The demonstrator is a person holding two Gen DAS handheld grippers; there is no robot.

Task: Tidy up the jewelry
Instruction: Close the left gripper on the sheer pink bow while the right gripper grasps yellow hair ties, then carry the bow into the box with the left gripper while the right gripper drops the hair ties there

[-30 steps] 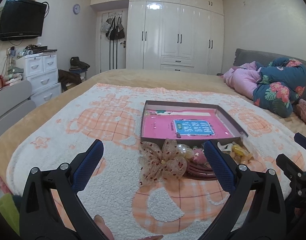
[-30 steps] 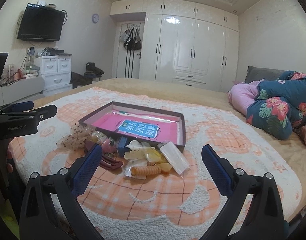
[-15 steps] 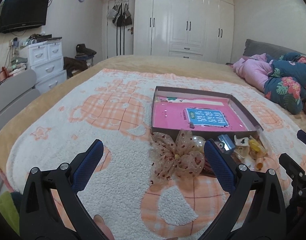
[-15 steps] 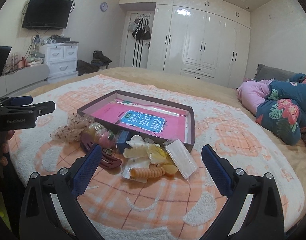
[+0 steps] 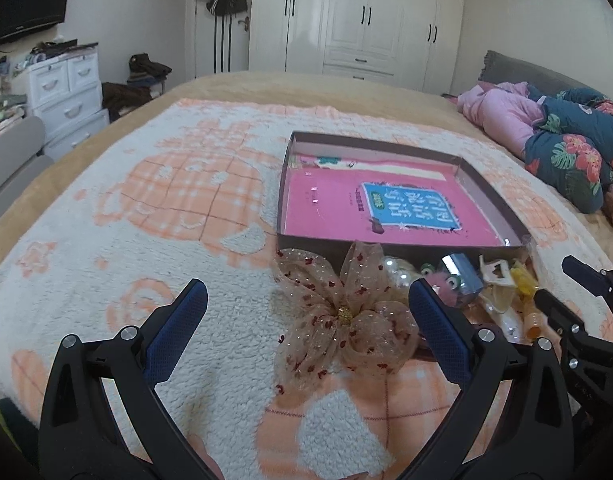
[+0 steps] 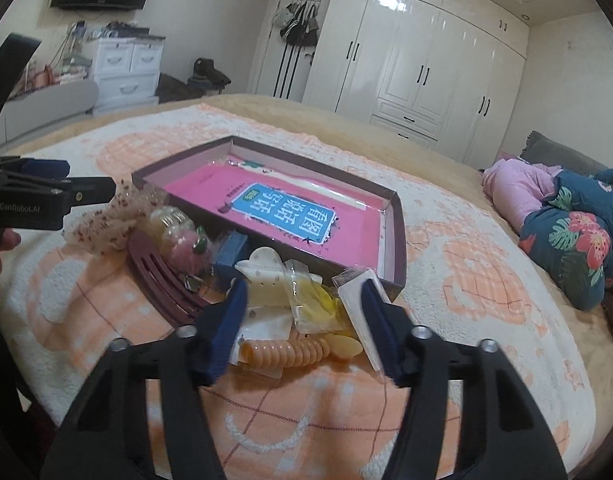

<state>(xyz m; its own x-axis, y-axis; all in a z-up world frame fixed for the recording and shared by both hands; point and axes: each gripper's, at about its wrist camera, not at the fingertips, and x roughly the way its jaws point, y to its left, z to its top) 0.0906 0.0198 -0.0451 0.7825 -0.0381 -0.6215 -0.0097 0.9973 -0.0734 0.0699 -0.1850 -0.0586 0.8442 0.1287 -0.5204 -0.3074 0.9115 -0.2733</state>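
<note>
Both grippers hover over a pile of hair accessories (image 6: pixel 290 304) lying just in front of the shallow box (image 6: pixel 394 216) (pink-lined): the left gripper (image 5: pixel 306 304), jaws wide, above the sheer bow (image 5: pixel 342 316); the right gripper (image 6: pixel 302 296), jaws partly apart, empty.

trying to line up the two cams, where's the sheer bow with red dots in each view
Left wrist: the bow lies low in the middle, between the open fingers of the left gripper, in front of the box.
Right wrist: the bow is at the left edge, partly behind the left gripper.
Shared landmark: the box with the pink book, just behind the bow.
</note>
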